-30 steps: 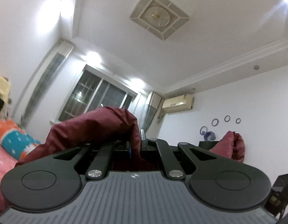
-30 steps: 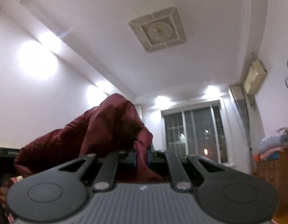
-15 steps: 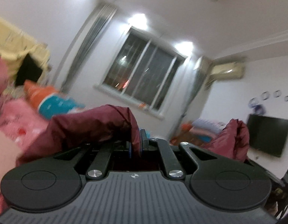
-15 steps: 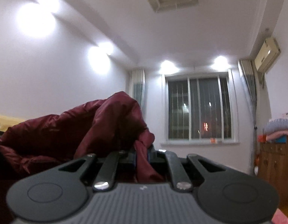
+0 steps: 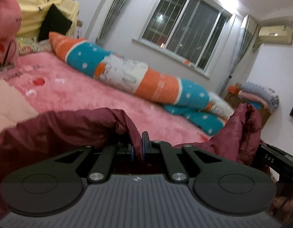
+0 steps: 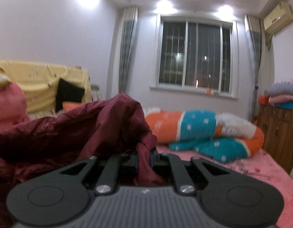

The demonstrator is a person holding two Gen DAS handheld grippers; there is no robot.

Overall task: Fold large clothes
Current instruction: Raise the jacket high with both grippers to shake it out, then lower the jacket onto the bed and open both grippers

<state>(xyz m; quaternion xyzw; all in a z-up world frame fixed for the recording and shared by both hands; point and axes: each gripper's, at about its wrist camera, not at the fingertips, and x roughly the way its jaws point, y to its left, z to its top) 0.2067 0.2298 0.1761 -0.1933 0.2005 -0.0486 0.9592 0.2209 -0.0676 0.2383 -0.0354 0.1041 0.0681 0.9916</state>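
Observation:
A dark red padded garment (image 5: pixel 66 129) is pinched between the jaws of my left gripper (image 5: pixel 137 148), which is shut on a fold of it. The cloth bunches to the left and hangs down below the jaws. Another part of the same dark red garment (image 5: pixel 243 133) rises at the right, beside the other black gripper (image 5: pixel 275 159). In the right wrist view my right gripper (image 6: pixel 143 158) is shut on a fold of the garment (image 6: pixel 80 129), which piles up to the left. Both grippers sit low over the pink bed cover (image 5: pixel 85 93).
A long orange, teal and white bolster (image 5: pixel 146 79) lies across the far side of the bed, also as the bolster (image 6: pixel 207 133). A yellow-draped headboard (image 6: pixel 38 83) and pink pillow (image 5: pixel 5 22) stand left. A wooden dresser (image 6: pixel 277 129) with folded blankets is at the right, under the window (image 6: pixel 195 57).
Both views have swung down from the ceiling to the bed and window. Both grippers have come down and forward with the dark red garment still pinched in them.

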